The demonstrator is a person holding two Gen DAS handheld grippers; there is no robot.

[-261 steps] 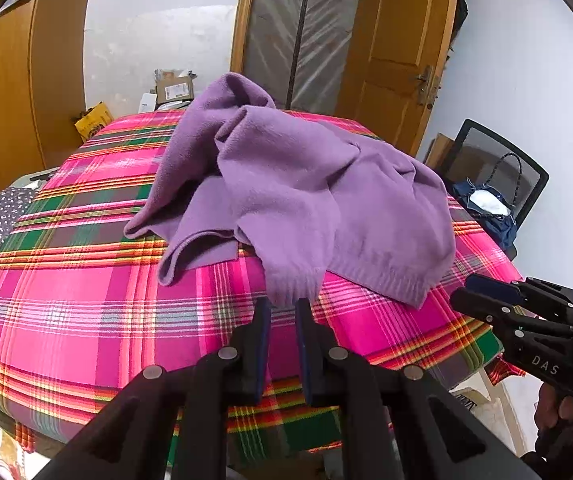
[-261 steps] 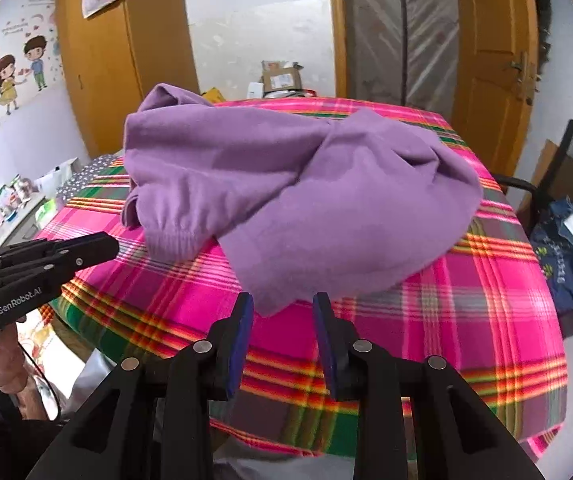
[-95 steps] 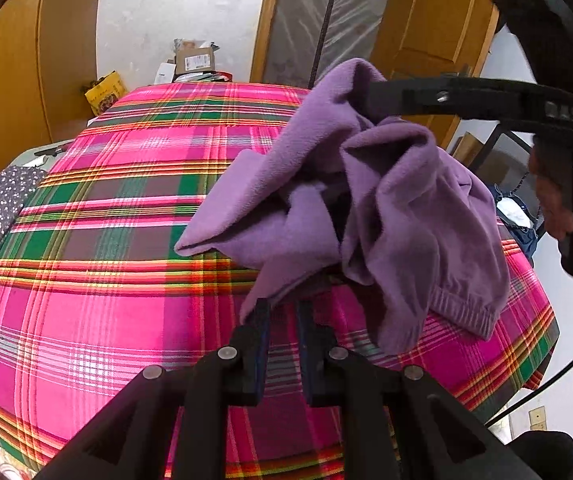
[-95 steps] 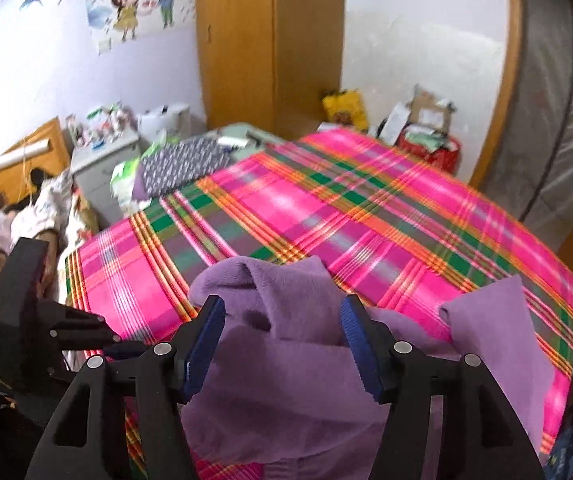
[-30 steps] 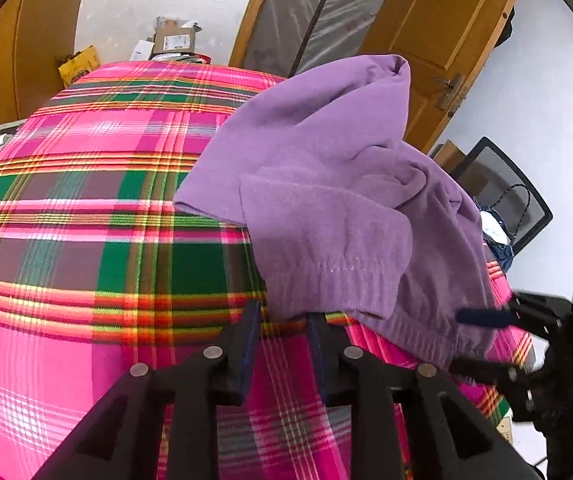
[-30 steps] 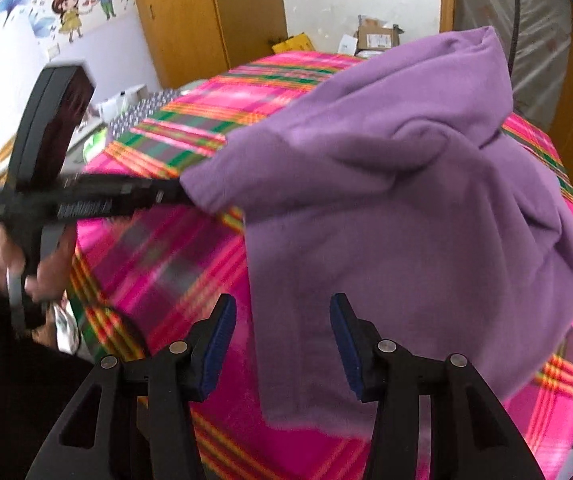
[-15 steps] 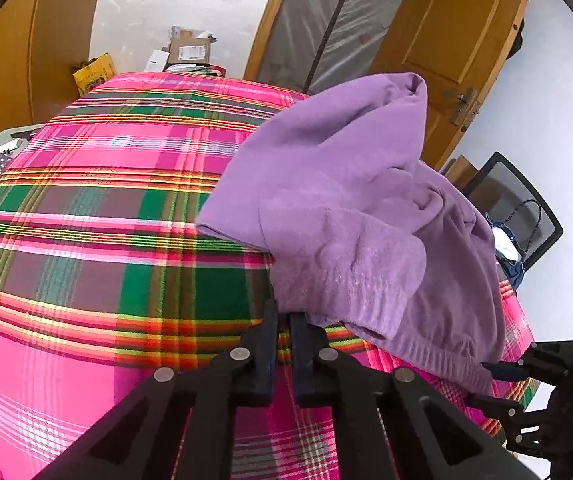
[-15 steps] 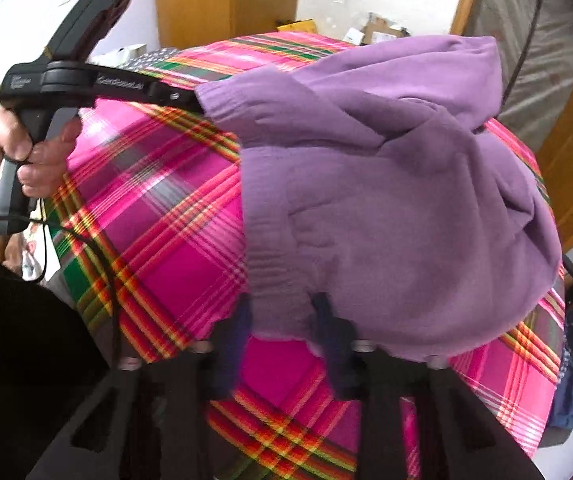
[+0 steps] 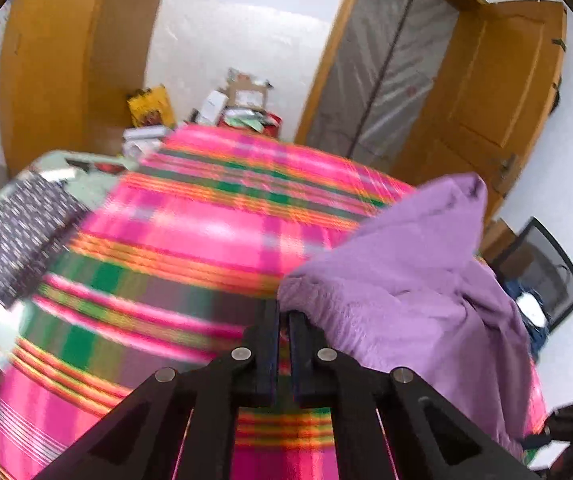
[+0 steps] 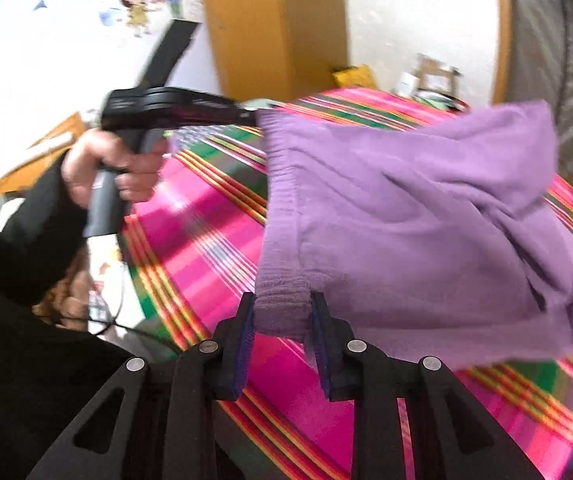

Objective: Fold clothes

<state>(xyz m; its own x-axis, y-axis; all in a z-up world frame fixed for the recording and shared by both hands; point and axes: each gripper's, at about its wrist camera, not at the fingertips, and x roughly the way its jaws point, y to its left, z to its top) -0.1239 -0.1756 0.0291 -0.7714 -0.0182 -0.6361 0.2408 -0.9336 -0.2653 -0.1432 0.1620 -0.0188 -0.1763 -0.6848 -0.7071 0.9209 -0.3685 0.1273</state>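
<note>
Table [image 9: 190, 240], plaid cloth. Purple sweater [image 10: 426, 216] hangs over it, ribbed hem stretched between both grippers, likely to spread it flat. Left gripper [image 9: 283, 322] fingers pinch one hem corner; right gripper [image 10: 279, 316] fingers clamp the other.

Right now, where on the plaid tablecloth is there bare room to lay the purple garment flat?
The plaid tablecloth is bare across its left and far parts, up to the boxes beyond. The right side is crowded by the purple garment.
</note>
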